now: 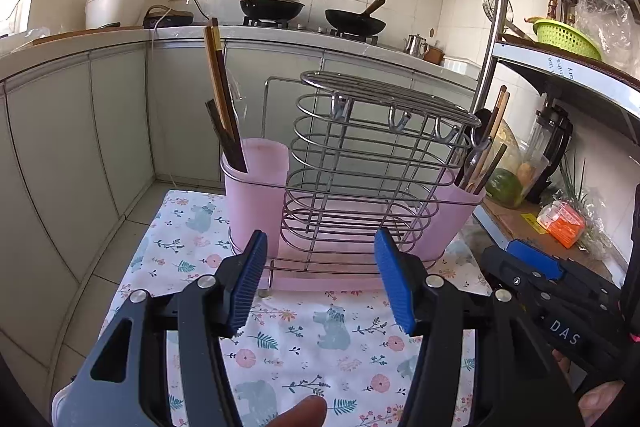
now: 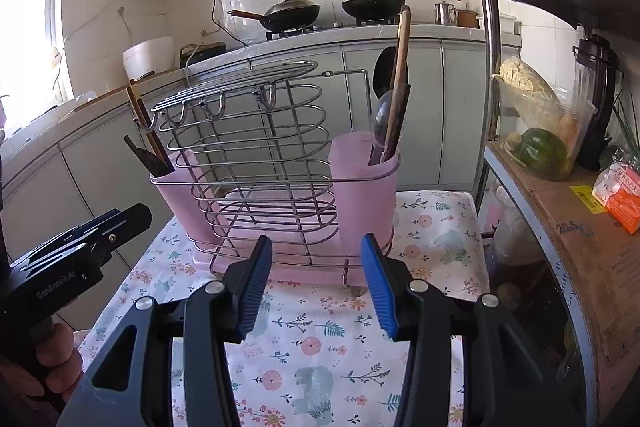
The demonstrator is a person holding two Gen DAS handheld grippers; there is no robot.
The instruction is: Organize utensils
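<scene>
Cloth with a floral and bear print covers the small table, and on it stands the wire utensil rack with its pink plastic liner. Chopsticks sit upright-leaning in the pink cup at one end; spoons and wooden handles lean in the cup at the other end. No loose utensil lies on the visible cloth, so the sorting looks largely done, though whether anything remains elsewhere cannot be told.

The left gripper hangs near the rack's base, jaws spread with nothing between them. The right gripper does likewise, released and empty, just short of the rack's front edge.

The left view shows the chopstick cup close and the right gripper's body at its edge. The right view shows the dark ladle-like spoon clearly, plus the hand on the left gripper's handle.
</scene>
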